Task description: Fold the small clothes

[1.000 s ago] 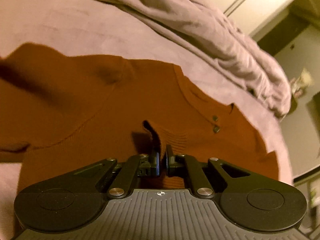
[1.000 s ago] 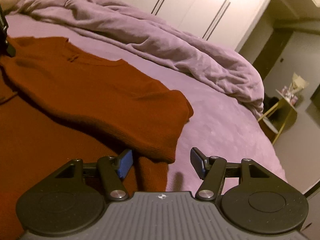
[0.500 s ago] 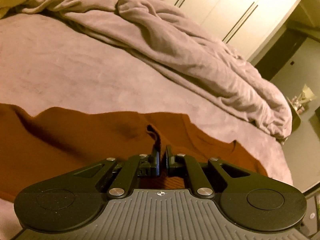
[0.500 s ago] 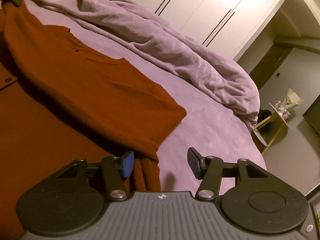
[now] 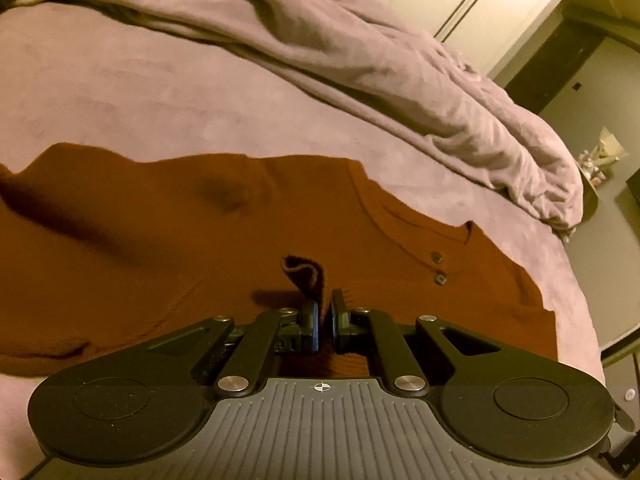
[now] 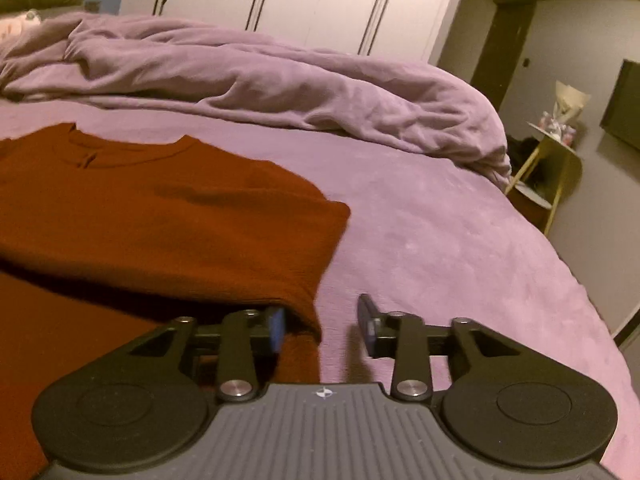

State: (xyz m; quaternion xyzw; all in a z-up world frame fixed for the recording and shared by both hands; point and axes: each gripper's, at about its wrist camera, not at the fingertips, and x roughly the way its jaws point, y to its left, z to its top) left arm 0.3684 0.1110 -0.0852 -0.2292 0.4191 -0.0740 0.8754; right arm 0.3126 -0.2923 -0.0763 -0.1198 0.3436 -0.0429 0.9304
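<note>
Left gripper [image 5: 325,322], bottom centre of the left wrist view: jaws clenched on a fold of the rust-orange knit henley shirt [image 5: 168,248]; a dark tuft of fabric sticks up just above the pads. Right gripper [image 6: 322,326], bottom centre of the right wrist view: jaws closing, not clamped yet. The shirt's folded edge sits against the blue pad of its left finger [image 6: 277,328]; the right finger is clear, over bare mauve bedspread [image 6: 460,248].

Progress, my read: 1 fold is roughly in. In the right view the upper panel lies doubled over a lower layer at lower left, and the neckline with 2 small buttons [image 5: 438,268] faces up at centre right of the left view. Not squared yet: a soft crease and shadow run across the left half, and the edges look wavy. Further folds and release remain. Which part the left gripper holds, hem or sleeve, I can't tell; the view is too dim.

Versus 1 s ago: the right jaws are visibly narrower, and that camera has rolled, so wardrobe doors [image 6: 320,0] fill more of the top. Left view is much like 1 s ago; 0.5 s ago it showed less shirt and no buttons. The crumpled mauve duvet [image 5: 380,52] at the far side hasn't moved.
</note>
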